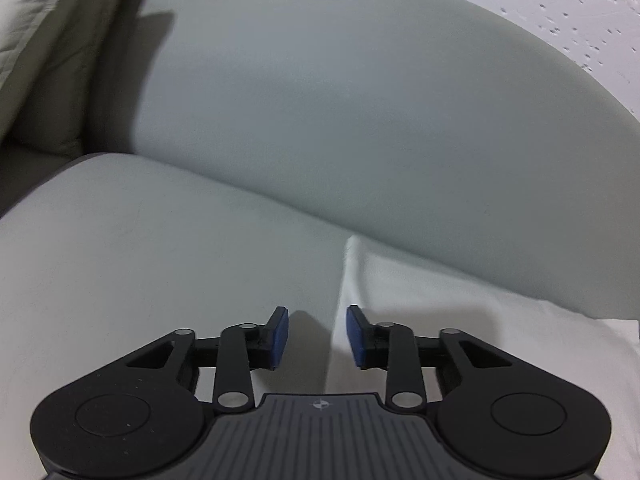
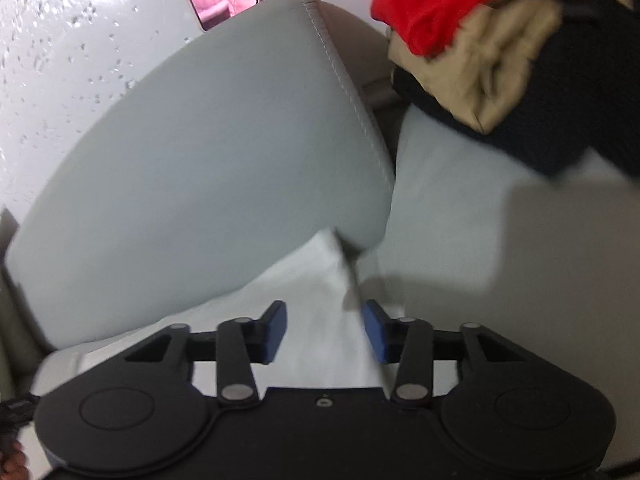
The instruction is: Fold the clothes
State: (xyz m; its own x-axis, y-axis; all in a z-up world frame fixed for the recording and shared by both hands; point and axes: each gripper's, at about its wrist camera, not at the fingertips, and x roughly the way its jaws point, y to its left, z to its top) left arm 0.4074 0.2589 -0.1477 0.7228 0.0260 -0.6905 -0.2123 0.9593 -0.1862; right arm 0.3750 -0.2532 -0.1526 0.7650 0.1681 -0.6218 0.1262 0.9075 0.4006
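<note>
A white garment [image 1: 460,312] lies flat on the pale grey sofa seat [image 1: 140,260]; its left edge runs down between my left fingers. My left gripper [image 1: 317,338] is open just above that edge, holding nothing. In the right wrist view the same white garment [image 2: 324,320] reaches up to the sofa back cushion [image 2: 200,152]. My right gripper [image 2: 325,332] is open over the garment's right edge, with the cloth lying between the blue pads [image 2: 376,332], not pinched.
A pile of clothes, red [image 2: 448,0], beige [image 2: 492,64] and black [image 2: 568,100], sits on the sofa at the upper right. A cream cushion [image 1: 36,40] is at the far left. A textured white wall [image 1: 560,8] stands behind the sofa.
</note>
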